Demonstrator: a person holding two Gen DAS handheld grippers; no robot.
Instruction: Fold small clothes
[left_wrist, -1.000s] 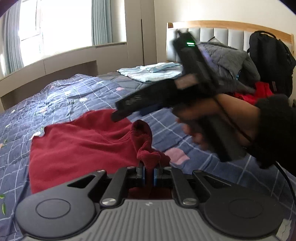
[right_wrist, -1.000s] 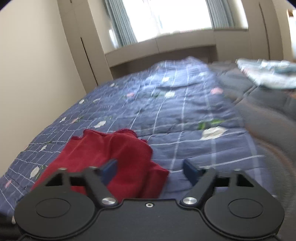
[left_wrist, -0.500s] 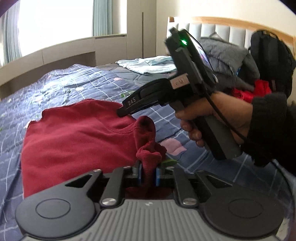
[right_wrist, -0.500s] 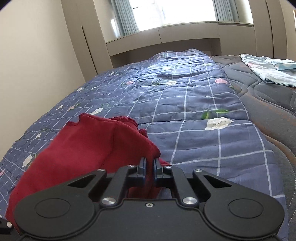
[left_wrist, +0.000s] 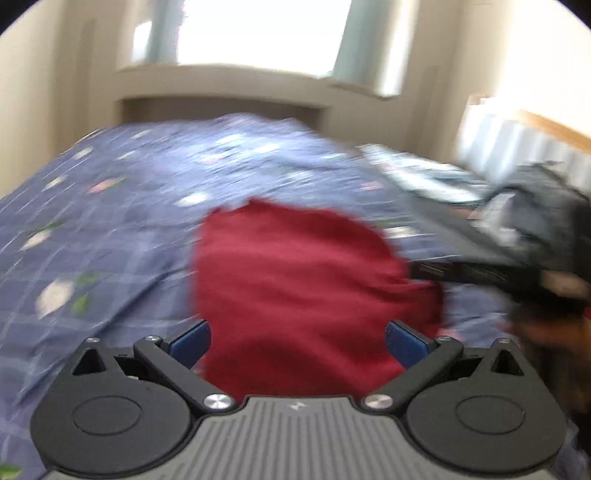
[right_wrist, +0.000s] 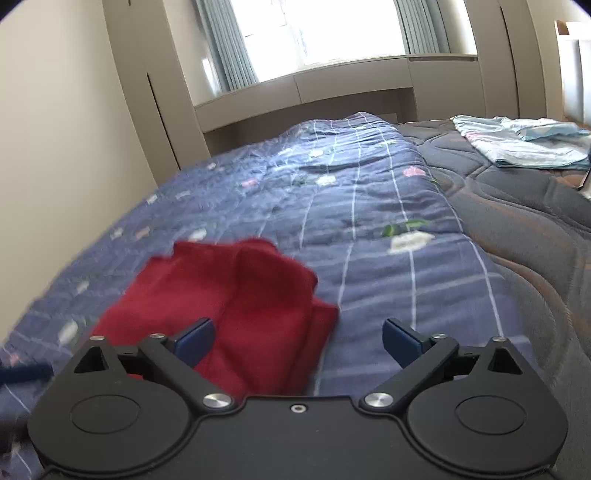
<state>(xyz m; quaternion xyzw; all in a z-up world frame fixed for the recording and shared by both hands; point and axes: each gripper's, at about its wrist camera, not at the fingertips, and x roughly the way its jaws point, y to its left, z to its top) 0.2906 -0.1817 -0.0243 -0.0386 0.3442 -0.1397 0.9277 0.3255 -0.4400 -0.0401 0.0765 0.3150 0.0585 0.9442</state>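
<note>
soft crumpled red knit garment (right_wrist: 236, 306) on quilted blue checked bedspread (right_wrist: 369, 221)

No text, label, brand or number is legible in either view.

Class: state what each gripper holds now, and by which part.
Nothing. The left gripper and right gripper have just opened; the red garment lies loose on the bed.

A home bedroom: quilted bed (right_wrist: 369, 221), headboard (left_wrist: 524, 140), curtained window (right_wrist: 332, 29).
</note>
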